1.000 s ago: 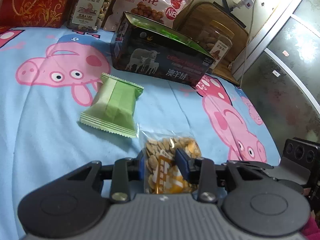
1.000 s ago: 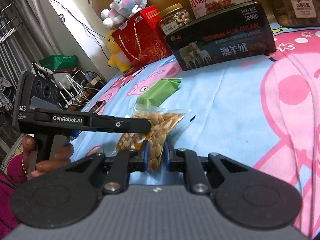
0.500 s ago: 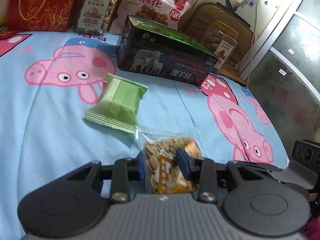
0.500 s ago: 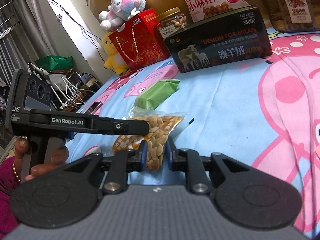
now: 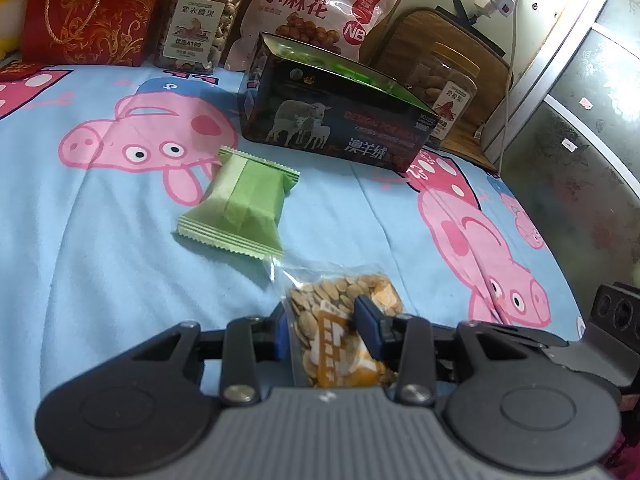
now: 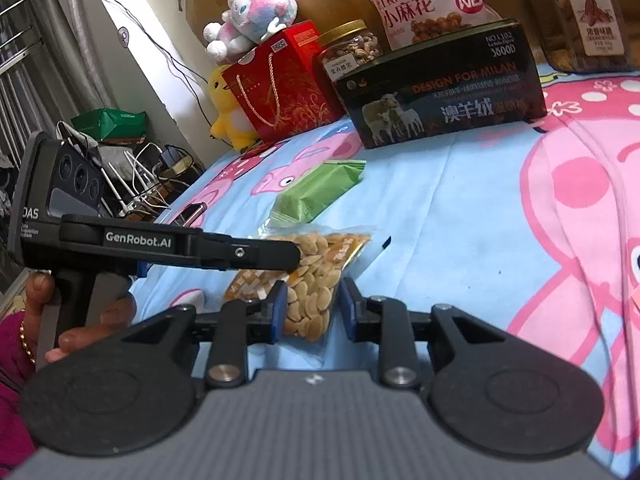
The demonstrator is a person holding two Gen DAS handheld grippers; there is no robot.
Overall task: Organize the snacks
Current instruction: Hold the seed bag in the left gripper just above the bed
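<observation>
Snack packet of clear plastic, filled with pale seeds and an orange label (image 5: pixel 340 332), lies on the blue cartoon-pig bedsheet (image 5: pixel 100 264) between both pairs of our jaws. Our left gripper (image 5: pixel 326 330) holds it, blue pads pressed on its near end. Our right gripper (image 6: pixel 312 310) straddles the packet's other end; its jaws have just been opening, and the right pad now stands clear of the plastic. In the right wrist view, a hand (image 6: pixel 60 320) holds the left gripper's handle. Just beyond the left jaws lies a green foil-wrapped snack pack (image 5: pixel 244 204). Farther ahead stands a black rectangular box printed with sheep (image 5: pixel 340 124). Behind it we see a red gift bag (image 5: pixel 92 12), a clear nut jar (image 5: pixel 198 20) and a pink snack bag (image 5: pixel 320 8).
</observation>
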